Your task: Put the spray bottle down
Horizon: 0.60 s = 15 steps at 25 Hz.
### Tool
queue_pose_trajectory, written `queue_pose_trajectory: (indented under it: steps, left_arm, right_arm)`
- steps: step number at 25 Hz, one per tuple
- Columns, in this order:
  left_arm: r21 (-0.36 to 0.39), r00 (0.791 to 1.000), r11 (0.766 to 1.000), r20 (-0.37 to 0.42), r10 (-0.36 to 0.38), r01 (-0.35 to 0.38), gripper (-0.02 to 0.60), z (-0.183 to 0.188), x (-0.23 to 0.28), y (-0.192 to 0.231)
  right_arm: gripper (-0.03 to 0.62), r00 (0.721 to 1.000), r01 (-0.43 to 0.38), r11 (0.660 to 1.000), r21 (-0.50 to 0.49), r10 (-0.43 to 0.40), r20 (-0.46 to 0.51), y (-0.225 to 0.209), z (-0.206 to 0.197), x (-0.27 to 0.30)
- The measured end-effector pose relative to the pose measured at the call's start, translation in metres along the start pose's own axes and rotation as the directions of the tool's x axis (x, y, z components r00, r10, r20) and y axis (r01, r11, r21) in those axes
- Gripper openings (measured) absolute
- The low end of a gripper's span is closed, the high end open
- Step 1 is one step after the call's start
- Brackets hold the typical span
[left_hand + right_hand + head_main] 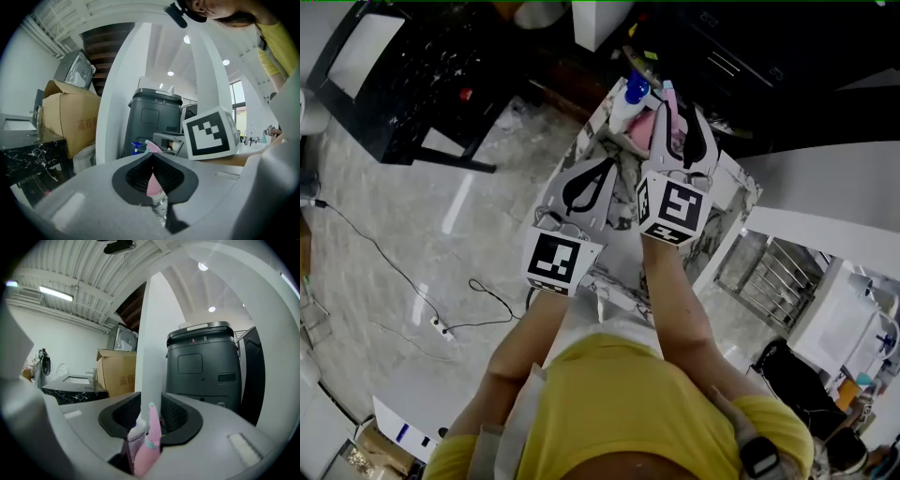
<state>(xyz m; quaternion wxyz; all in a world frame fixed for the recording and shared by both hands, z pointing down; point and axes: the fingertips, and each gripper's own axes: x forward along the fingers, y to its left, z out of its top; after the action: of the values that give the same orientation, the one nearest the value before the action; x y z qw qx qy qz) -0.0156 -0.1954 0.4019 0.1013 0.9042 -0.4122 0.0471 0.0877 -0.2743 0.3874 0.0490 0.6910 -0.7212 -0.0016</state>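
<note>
The spray bottle [644,125], clear with a pink head, stands at the far end of the marble table [736,192]. My right gripper [679,117] is level around its top and stands open. In the right gripper view the pink head [149,441] and clear neck rise low in the gap between the jaws [151,401], with the pads apart from them. My left gripper [609,169] hangs a little nearer and to the left, jaw tips together and nothing gripped. In the left gripper view [152,155] the pink bottle [153,183] shows through the hollow behind the tips.
A blue-capped bottle [635,91] stands just beyond the spray bottle. Ahead are a white pillar [150,348], a dark grey bin [201,366] and a cardboard box [70,122]. A black cart [412,75] and a cable [441,300] are on the floor to the left.
</note>
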Motion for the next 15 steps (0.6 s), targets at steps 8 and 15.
queue_pose_trajectory:
  steps: [8,15]
  left_arm:
    - [0.010,0.998,1.000,0.068,0.010,-0.011,0.005,0.040,-0.015,-0.020]
    - [0.048,0.994,0.998,0.104,0.046,-0.051,0.005,0.074,-0.043,-0.043]
  right_arm:
    - [0.000,0.996,-0.085,0.996,-0.011,0.085,0.019,0.000,0.043,-0.053]
    - [0.000,0.990,-0.138,0.990,-0.007,0.138,0.025,-0.009,0.077,-0.112]
